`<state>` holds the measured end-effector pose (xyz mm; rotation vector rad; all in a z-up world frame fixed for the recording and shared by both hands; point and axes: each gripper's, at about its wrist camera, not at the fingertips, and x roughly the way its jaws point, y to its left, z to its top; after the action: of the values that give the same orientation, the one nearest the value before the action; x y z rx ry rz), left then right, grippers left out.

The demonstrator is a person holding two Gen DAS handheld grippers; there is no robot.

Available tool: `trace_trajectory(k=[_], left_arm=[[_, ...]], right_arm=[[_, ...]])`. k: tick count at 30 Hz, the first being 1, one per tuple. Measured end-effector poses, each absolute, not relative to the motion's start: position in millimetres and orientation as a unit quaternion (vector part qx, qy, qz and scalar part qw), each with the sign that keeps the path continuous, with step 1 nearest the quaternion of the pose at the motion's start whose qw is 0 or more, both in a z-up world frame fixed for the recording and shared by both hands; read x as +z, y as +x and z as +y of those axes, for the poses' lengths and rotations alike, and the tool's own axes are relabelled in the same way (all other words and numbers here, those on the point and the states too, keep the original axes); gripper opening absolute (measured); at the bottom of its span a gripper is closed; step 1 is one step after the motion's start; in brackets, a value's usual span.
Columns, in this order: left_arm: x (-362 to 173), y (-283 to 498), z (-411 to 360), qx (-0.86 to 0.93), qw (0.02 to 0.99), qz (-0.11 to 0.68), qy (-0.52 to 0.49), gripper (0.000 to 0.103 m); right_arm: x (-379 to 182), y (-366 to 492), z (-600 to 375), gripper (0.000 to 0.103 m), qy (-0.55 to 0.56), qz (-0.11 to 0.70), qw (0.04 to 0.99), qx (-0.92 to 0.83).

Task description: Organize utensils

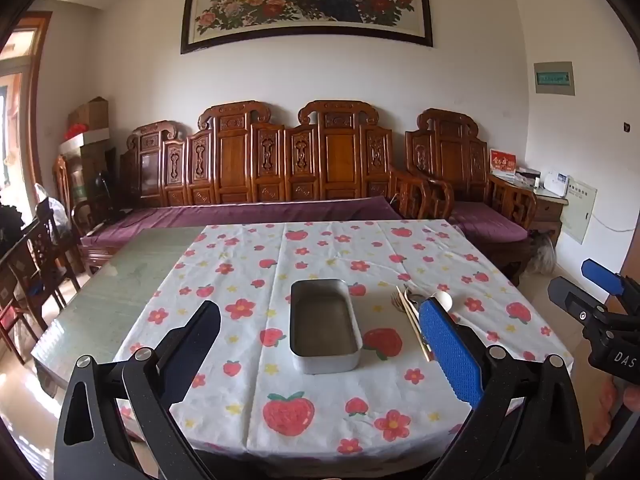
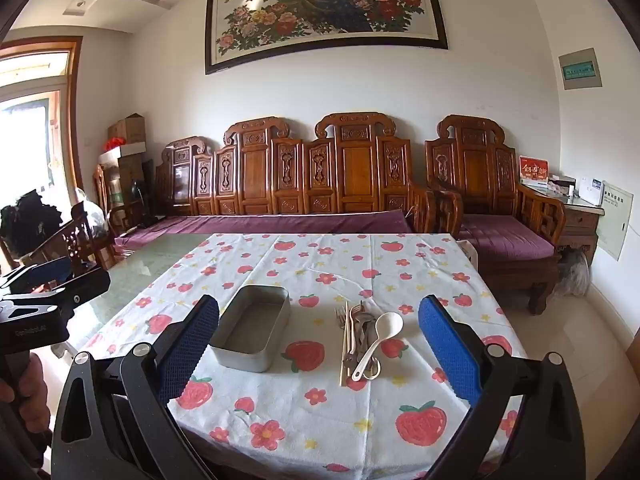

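Right wrist view shows the pile (image 2: 358, 340) best: a white spoon (image 2: 376, 342) lies on top of forks, metal pieces and pale chopsticks, just right of the tin (image 2: 252, 330), all on the cloth-covered tabletop (image 2: 320, 412). From where I stand these look light and stiff; the metal ones will likely be slick and lie flat, so I would pinch each across its handle, spoon first since it rides on top. The thin chopsticks may roll. The right tool (image 2: 320, 344) hangs short of the pile with its blue pads wide apart, nothing between them

Left wrist view looks straight into the tin, which is empty, but its own right finger hides most of the pile. The left tool (image 1: 320, 344) is also spread wide and holds nothing. Each view catches the other tool at its edge
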<state>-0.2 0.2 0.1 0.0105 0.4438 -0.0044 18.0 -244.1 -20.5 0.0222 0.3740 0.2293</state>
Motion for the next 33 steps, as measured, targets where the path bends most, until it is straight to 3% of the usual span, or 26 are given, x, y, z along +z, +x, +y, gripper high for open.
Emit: trace_trajectory(k=[33], left_arm=[[3.8,-1.3,-3.6,-0.006,0.976,0.219,0.005,0.097]], right_arm=[[-20.0,17.7,-245.3,0.1,0.015,0.189,0.975,0.115]])
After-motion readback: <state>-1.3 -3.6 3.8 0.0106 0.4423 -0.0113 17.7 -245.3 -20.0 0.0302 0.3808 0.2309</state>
